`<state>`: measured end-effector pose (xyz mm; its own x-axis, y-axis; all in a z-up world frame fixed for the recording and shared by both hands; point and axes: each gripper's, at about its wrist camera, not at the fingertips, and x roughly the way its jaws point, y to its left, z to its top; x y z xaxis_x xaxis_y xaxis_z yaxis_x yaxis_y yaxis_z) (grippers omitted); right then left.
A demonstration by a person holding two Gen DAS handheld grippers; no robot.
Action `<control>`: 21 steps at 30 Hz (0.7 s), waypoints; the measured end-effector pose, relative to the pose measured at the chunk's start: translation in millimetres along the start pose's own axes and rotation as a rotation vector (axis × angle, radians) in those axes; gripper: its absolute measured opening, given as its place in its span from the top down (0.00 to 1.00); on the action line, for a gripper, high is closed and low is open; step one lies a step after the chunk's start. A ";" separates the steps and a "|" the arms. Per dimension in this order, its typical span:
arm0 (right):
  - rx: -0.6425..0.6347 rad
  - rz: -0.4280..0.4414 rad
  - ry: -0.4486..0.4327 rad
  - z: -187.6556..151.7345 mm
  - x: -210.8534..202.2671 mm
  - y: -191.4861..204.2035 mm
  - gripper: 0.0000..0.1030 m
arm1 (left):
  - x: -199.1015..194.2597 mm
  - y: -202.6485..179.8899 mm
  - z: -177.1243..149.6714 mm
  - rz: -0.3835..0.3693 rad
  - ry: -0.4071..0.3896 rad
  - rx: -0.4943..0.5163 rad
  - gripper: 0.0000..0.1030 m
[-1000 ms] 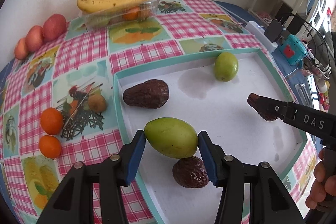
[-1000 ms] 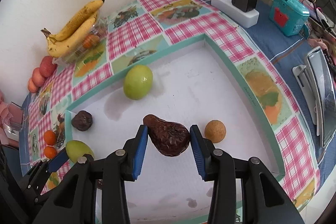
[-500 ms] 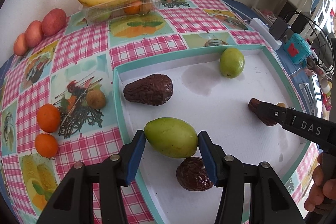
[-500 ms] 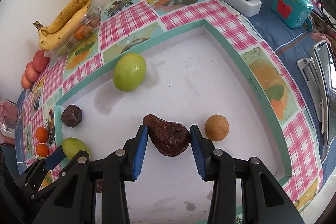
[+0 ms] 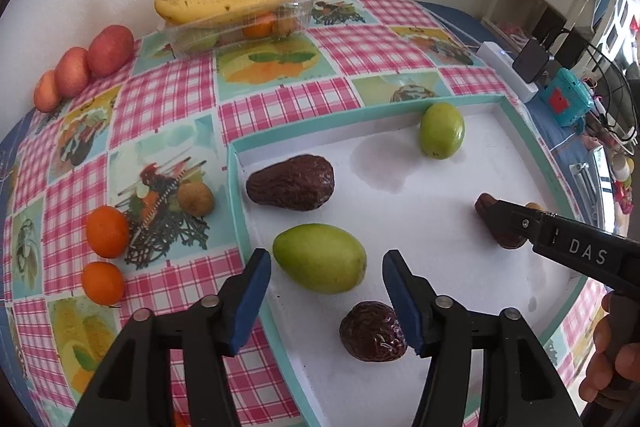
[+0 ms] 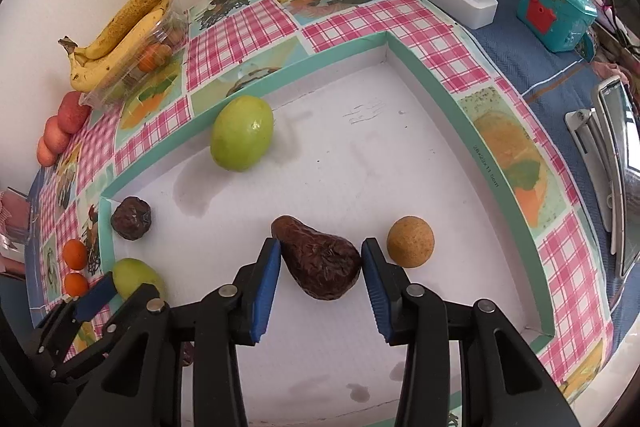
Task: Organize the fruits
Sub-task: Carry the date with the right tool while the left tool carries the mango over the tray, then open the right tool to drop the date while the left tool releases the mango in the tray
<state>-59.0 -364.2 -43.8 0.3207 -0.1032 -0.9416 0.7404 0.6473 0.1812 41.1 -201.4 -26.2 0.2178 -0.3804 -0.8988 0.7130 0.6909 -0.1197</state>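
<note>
Right wrist view: you are clamping the wrinkled brown fruit [image 6: 320,265] at frame centre in your right gripper [image 6: 320,277], seemingly for lifting from the tray [image 6: 436,87], while your left gripper [image 5: 326,301] is straddling, jaws parted, the green mango [image 5: 320,258].

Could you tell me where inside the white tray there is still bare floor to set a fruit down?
The widest bare stretch of the teal-rimmed white tray runs from the round green fruit to the far right corner. The floor behind the tan ball is free too. It is crowded around the left gripper, green mango and two wrinkled brown fruits.
</note>
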 end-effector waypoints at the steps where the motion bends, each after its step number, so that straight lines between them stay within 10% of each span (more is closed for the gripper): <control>1: -0.001 -0.006 0.000 0.3 -1.5 0.0 0.54 | -2.6 0.4 0.5 0.001 -0.001 -0.001 0.39; 10: -0.034 -0.012 -0.062 0.2 -28.5 5.3 0.27 | -24.0 34.0 -4.9 0.107 0.011 -0.103 0.23; 21: -0.130 -0.017 -0.069 -8.9 -27.8 31.5 0.19 | -58.8 116.5 -25.6 0.245 -0.043 -0.304 0.00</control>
<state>-49.9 -334.3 -14.4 0.3520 -0.1632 -0.9217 0.6646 0.7370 0.1233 94.3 -82.8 1.9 0.3892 -0.2030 -0.8985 0.4084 0.9123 -0.0292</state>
